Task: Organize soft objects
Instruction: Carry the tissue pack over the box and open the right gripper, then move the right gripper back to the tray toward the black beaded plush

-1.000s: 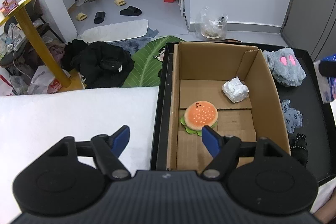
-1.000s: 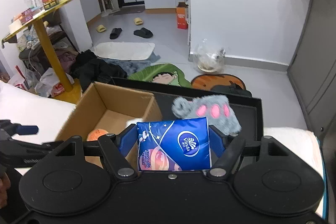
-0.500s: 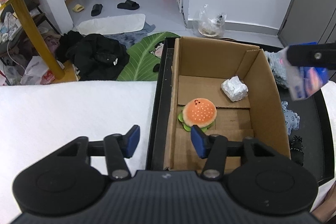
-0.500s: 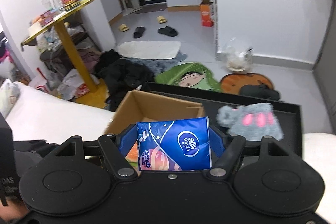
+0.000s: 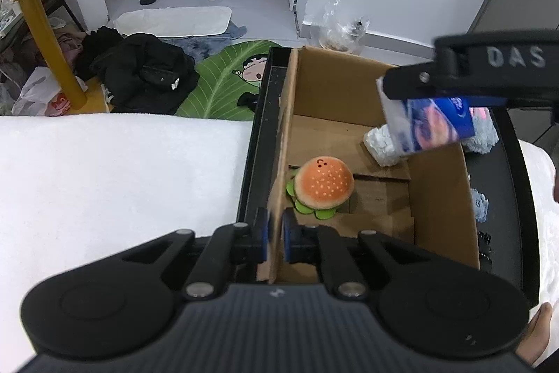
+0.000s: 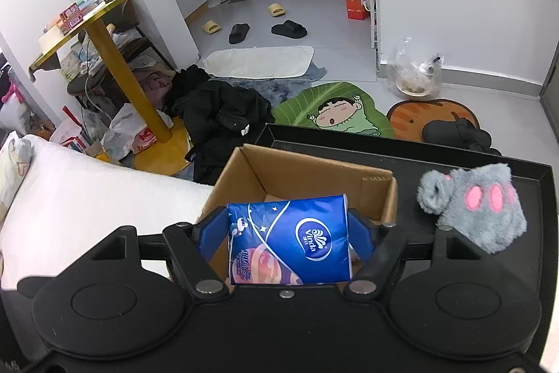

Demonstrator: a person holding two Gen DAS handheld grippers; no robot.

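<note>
Presently, right gripper (image 6: 288, 245): pinching a tissue pack (image 6: 289, 242) by its two sides, held above the open cardboard box (image 6: 307, 175). Pack: blue plastic wrap, white swirl logo, pink-orange print low on the face, white end visible from the left wrist view.

Left gripper (image 5: 276, 238): jaws have just closed and now pinch the box's near-left wall.

Ahead of it, inside the box: burger plush (image 5: 323, 186), orange bun with pale dots over green felt; beyond that, a crumpled white bundle (image 5: 380, 144).

Right of the box: grey furry paw slipper (image 6: 471, 207) with pink pads.

Surface: black tray (image 6: 524, 173) under box and slipper; white towel-like cover (image 5: 115, 177) to its left.

Room: grey floor, leaf-shaped cartoon mat (image 6: 335, 112), black clothing heap (image 6: 223, 117), yellow pedestal table (image 6: 115, 58), slippers farther off.
</note>
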